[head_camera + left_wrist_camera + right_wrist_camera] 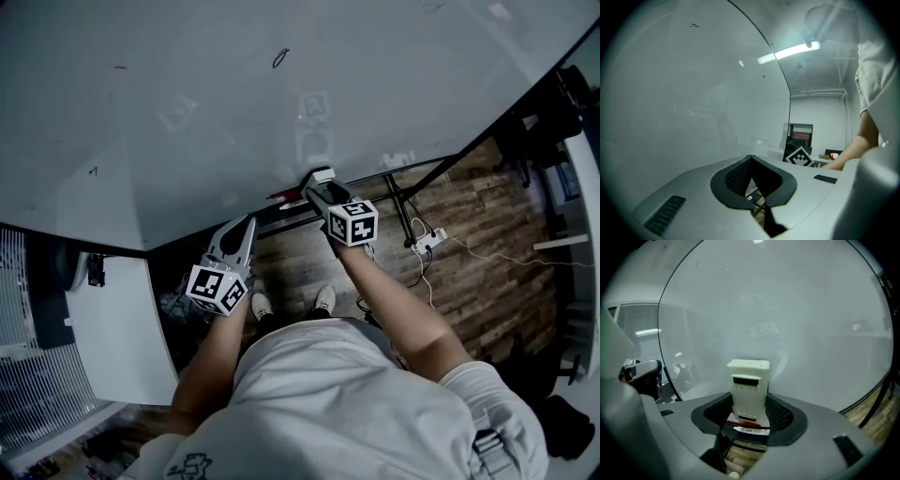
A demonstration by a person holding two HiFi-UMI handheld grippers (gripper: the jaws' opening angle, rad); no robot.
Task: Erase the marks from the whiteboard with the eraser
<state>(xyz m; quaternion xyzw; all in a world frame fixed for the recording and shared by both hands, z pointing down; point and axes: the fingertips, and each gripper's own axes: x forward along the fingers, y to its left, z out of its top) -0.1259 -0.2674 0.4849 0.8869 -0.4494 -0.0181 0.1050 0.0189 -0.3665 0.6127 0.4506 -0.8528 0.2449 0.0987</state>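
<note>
Eraser (749, 385) upright between right claw (749, 401) jaws, gripped.

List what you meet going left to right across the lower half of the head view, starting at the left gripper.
left gripper, jaws together and empty → right gripper, clamped on the eraser → white power strip on the wooden floor

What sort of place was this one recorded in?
Probably an office or meeting room. A large whiteboard fills the view, and the right gripper holds an eraser by its lower edge. A power strip with cables lies on the wood-plank floor, and a tube light shows on the ceiling.
</note>
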